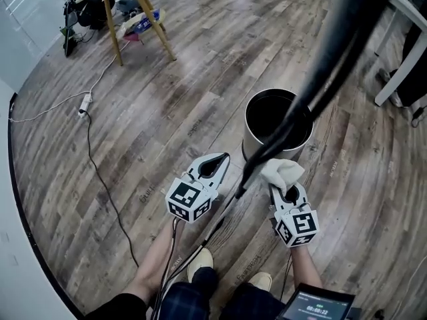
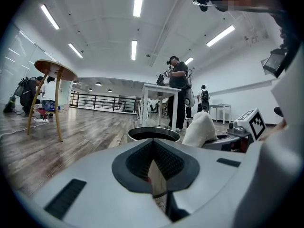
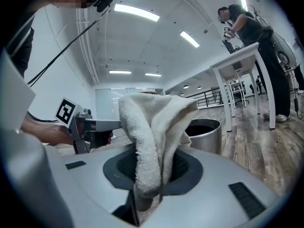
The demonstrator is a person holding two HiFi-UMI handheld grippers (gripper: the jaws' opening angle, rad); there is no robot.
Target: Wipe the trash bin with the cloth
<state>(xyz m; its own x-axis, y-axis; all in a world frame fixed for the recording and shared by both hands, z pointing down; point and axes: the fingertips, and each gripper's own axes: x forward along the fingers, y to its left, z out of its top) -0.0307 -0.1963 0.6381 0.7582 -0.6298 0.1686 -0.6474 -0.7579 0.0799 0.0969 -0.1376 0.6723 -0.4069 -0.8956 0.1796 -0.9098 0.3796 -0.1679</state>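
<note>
The trash bin (image 1: 279, 122), a round metal can with a black inside, stands upright on the wood floor just ahead of both grippers. My right gripper (image 1: 281, 183) is shut on a white cloth (image 1: 283, 172), which bunches up over its tips close to the bin's near wall. In the right gripper view the cloth (image 3: 154, 127) drapes over the jaws, and the bin (image 3: 205, 132) stands behind it. My left gripper (image 1: 225, 157) is shut with nothing in it, to the left of the bin. From the left gripper view the bin (image 2: 153, 134) is straight ahead.
A black cable (image 1: 333, 59) hangs across the bin in the head view. A wooden stool (image 1: 143, 19) stands far left, with a power strip (image 1: 85, 104) and cord (image 1: 107, 192) on the floor. A white table leg (image 1: 400, 65) is at right. A person (image 2: 178, 91) stands by a white table.
</note>
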